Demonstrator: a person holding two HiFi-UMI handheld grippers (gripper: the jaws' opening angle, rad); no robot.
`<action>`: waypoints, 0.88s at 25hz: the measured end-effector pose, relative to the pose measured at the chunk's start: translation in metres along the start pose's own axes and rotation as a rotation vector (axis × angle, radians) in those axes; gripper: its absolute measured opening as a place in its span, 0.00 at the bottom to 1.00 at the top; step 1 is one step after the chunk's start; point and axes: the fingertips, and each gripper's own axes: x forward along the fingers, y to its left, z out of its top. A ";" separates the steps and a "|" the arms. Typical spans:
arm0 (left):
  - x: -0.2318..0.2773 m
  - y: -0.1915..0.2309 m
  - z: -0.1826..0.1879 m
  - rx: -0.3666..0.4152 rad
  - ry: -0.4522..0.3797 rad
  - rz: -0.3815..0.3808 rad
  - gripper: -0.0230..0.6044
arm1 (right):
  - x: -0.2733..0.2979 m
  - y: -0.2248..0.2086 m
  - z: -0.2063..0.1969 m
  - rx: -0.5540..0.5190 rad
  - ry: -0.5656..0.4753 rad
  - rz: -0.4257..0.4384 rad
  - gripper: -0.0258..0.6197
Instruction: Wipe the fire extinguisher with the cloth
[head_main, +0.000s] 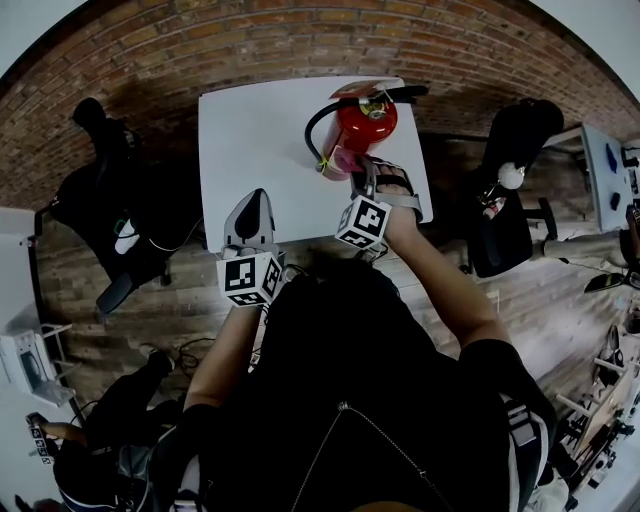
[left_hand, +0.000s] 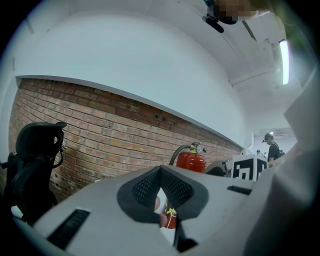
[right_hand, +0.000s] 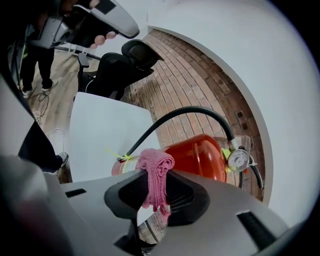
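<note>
White table (head_main: 260, 140) carries 1 red fire extinguisher (head_main: 366, 122), standing upright toward the far right part of the top, with its black hose (head_main: 318, 125) curving down 1 side. The 2 grippers are over the near half of the table. The right gripper (head_main: 362, 178) sits at the extinguisher's near side, jaws clamped on a bunched pink cloth (right_hand: 155, 172) just beside the red cylinder. The left gripper (head_main: 254, 205) hangs apart to the left, jaws together with nothing between them.
</note>
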 end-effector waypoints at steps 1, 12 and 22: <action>0.001 -0.001 0.001 0.000 -0.002 -0.005 0.05 | -0.003 -0.004 0.001 0.001 -0.002 -0.007 0.20; 0.015 -0.012 0.005 -0.004 -0.006 -0.051 0.05 | -0.037 -0.044 0.013 0.029 -0.023 -0.070 0.20; 0.020 -0.009 0.007 -0.006 -0.006 -0.050 0.05 | -0.053 -0.064 0.017 0.071 -0.042 -0.084 0.20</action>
